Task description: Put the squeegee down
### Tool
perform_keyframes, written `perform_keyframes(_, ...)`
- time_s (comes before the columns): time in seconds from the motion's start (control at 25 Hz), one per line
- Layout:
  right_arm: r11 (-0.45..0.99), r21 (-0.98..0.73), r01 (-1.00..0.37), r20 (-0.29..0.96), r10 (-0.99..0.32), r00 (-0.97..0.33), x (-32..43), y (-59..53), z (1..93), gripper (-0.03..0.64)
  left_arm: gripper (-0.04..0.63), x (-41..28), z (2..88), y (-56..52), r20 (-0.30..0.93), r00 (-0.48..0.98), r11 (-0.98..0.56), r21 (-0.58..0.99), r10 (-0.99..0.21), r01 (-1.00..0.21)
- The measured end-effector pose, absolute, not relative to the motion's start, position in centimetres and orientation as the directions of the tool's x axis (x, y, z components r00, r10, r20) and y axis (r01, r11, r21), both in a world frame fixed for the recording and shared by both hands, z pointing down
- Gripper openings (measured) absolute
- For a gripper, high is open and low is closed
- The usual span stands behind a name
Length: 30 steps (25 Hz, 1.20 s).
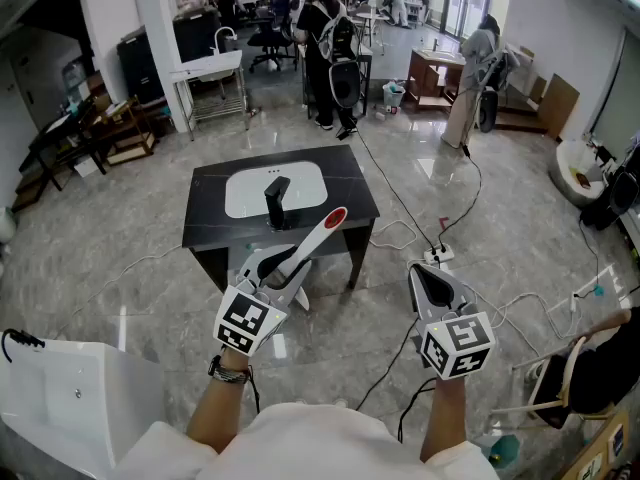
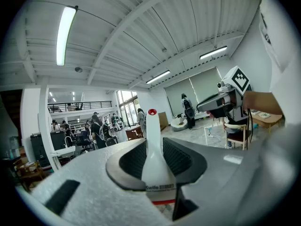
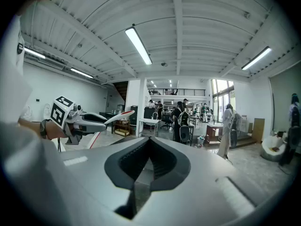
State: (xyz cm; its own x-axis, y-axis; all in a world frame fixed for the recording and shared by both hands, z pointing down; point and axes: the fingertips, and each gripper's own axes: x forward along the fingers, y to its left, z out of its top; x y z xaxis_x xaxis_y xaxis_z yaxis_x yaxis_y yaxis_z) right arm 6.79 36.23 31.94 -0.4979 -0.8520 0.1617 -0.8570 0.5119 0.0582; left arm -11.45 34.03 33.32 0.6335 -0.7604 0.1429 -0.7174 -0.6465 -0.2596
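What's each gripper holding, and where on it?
Left gripper clamps the squeegee at its handle's wide base; right gripper is shut, empty.

Only one print shows — small dark lettering on the white squeegee (image 2: 154, 166) handle, seemingly beginning "Kwife", the rest too blurred.

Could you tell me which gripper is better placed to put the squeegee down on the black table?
Left. The left gripper clamps the squeegee in its jaws, with the handle pointing toward the black table ahead. The right gripper is shut and empty, off to the table's side.
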Motion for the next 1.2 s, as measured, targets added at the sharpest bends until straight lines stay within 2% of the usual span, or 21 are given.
perform_keyframes(0.6,0.563,0.007,-0.827,0.144,-0.818,-0.556,8.8,35.7,32.4,0.008,0.114,-9.6,33.7,33.5,0.156,0.607,-0.624,-0.286,-0.779,-0.727)
perform_keyframes(1.2,0.548,-0.033,-0.836,0.166,-0.822,-0.545,10.7,30.8,35.5,0.008,0.11,-6.9,35.9,28.6,0.166,0.63,-0.65,-0.257,-0.759,-0.715)
